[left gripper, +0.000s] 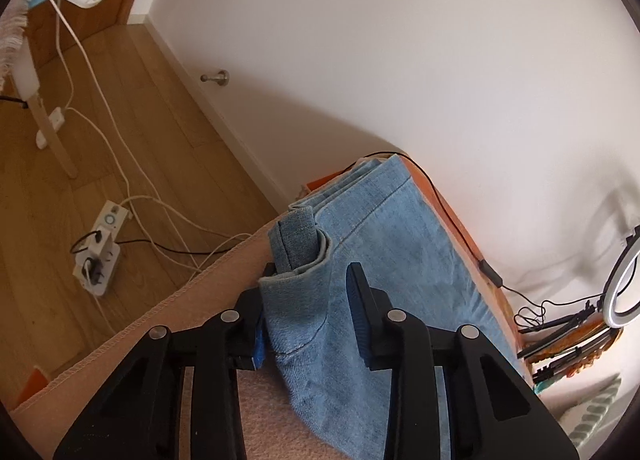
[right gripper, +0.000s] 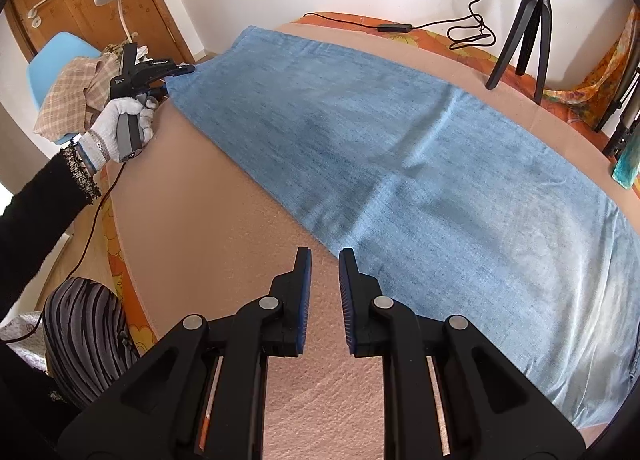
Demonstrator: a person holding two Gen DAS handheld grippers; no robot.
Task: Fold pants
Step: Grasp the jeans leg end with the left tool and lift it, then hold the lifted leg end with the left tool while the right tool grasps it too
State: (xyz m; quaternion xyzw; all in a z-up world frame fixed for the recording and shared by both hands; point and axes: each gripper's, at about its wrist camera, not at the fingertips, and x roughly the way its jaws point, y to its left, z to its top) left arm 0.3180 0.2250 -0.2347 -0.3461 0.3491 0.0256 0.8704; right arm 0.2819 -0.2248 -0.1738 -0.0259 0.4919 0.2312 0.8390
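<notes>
Light blue denim pants (right gripper: 400,148) lie flat and lengthwise on a pink blanket (right gripper: 224,228) that covers the bed. In the right wrist view my left gripper (right gripper: 188,69), held by a white-gloved hand (right gripper: 120,116), sits at the far corner of the leg end. Seen from the left wrist, the hem (left gripper: 296,244) stands bunched and curled up between the fingers of my left gripper (left gripper: 312,272), which is shut on it; denim hides the left finger. My right gripper (right gripper: 325,252) hovers over bare blanket just beside the pants' near edge, its jaws a narrow gap apart with nothing between them.
A black tripod (right gripper: 524,32) and a cable (right gripper: 440,24) stand on the bed's far side, beside a ring light (left gripper: 624,288). A blue chair (right gripper: 60,48) with checked cloth is at the left. On the wooden floor lie a power strip (left gripper: 100,248) and cords.
</notes>
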